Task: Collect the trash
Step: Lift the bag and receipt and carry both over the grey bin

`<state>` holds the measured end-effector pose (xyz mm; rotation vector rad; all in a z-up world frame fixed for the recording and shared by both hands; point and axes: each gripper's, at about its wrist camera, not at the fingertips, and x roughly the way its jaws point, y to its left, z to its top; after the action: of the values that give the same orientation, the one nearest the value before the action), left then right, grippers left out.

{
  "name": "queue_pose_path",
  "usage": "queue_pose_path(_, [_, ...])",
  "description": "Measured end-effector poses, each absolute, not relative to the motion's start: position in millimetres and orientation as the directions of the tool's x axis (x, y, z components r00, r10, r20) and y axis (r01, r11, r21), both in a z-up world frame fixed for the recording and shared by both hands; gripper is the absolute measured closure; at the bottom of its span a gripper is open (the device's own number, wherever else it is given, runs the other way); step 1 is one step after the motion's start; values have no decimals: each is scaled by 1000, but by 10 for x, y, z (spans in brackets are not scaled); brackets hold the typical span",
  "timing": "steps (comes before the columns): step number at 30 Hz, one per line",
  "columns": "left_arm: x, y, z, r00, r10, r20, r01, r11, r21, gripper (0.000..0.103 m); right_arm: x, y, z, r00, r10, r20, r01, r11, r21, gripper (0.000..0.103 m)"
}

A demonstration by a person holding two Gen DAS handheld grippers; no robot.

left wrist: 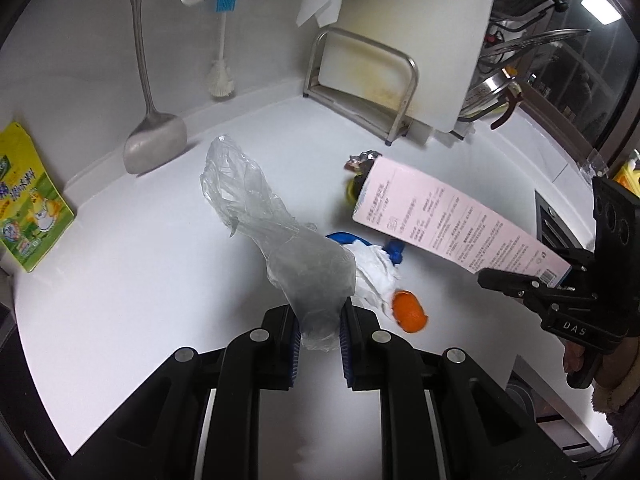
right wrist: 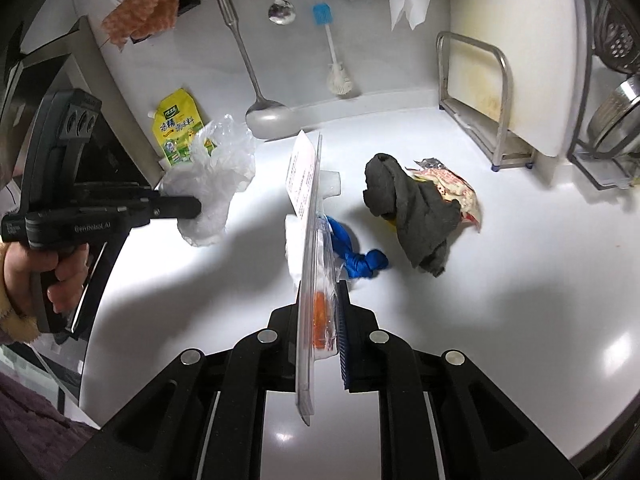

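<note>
a crumpled clear plastic bag (left wrist: 276,236) was pinched between the fingers of the left gripper (left wrist: 319,330), held above the white counter (left wrist: 140,280). the right gripper (right wrist: 320,320) clamped a pink-backed blister pack (right wrist: 310,248) upright. below lay a blue balloon (right wrist: 360,262), orange peel (left wrist: 408,311), a grey cloth (right wrist: 416,216) and a snack wrapper (right wrist: 456,188).
</note>
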<state>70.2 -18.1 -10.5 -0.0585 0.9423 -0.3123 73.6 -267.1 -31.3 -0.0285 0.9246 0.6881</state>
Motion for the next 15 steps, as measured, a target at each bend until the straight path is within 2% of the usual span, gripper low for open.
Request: queue_pose_path(15, [-68,-489,119,571,-314,-758,267,945,-190,87,-278,-3086,-154,432,534,-726,-519,806,284,91])
